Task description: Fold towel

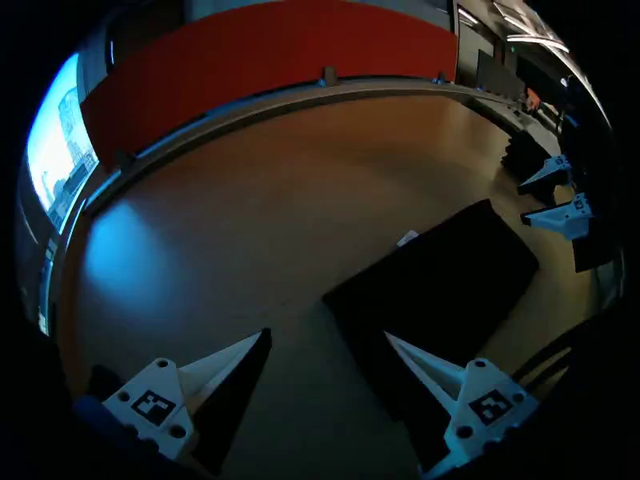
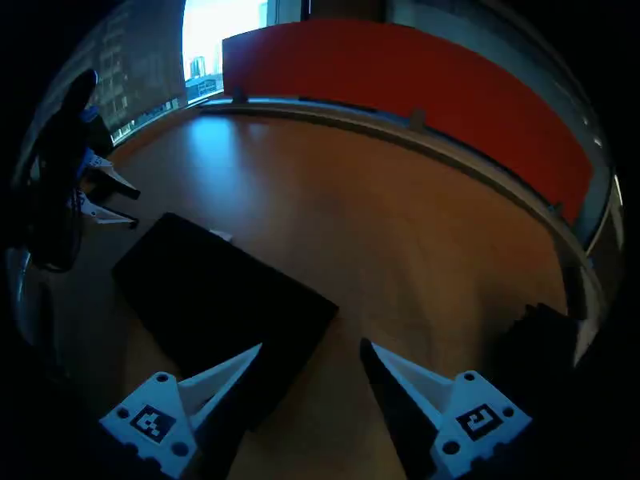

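Observation:
A dark towel lies flat on the wooden table as a folded rectangle, with a small white tag at its far edge. My left gripper is open and empty, its right finger over the towel's near corner. In the right gripper view the same towel lies to the left, and my right gripper is open and empty, its left finger above the towel's near edge. Each gripper also appears from across the towel: the right gripper at the far right, the left gripper at the far left.
A red partition panel runs along the table's far edge behind a metal rail. A bright window is beyond it. Another dark object sits at the table's right side. A person's dark sleeve holds the left gripper.

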The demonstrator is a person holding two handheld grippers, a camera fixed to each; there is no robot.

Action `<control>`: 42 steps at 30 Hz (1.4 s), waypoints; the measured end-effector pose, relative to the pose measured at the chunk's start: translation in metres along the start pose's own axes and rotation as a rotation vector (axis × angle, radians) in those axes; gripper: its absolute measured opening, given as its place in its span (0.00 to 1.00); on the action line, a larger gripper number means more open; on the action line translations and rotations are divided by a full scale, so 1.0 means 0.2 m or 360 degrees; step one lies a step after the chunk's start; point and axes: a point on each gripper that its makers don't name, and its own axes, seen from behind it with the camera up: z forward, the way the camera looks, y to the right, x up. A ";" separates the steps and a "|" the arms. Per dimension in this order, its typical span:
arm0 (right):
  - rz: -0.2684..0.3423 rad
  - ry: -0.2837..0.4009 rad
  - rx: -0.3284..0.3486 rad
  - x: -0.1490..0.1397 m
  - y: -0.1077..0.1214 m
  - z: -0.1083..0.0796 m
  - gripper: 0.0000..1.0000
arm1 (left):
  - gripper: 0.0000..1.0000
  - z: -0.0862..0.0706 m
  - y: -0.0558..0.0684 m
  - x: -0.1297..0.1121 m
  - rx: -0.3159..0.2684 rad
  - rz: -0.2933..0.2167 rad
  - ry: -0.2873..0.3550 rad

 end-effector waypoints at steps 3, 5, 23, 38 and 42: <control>0.0003 0.0002 0.0007 -0.02 -0.02 -0.03 0.84 | 0.93 -0.03 0.01 -0.03 -0.0002 -0.0010 -0.0002; 0.0006 0.0000 0.0011 -0.04 -0.04 -0.05 0.84 | 0.93 -0.04 0.02 -0.05 -0.0001 -0.0013 -0.0009; 0.0043 0.0001 0.0029 -0.21 -0.16 -0.27 0.84 | 0.93 -0.26 0.16 -0.35 -0.0027 -0.0078 -0.0058; -0.0023 -0.0018 0.0088 -0.24 -0.18 -0.25 0.84 | 0.93 -0.37 0.13 -0.43 0.0039 -0.0180 -0.0029; -0.0058 -0.0028 0.0115 -0.23 -0.19 -0.23 0.84 | 0.93 -0.41 0.11 -0.46 0.0069 -0.0219 -0.0025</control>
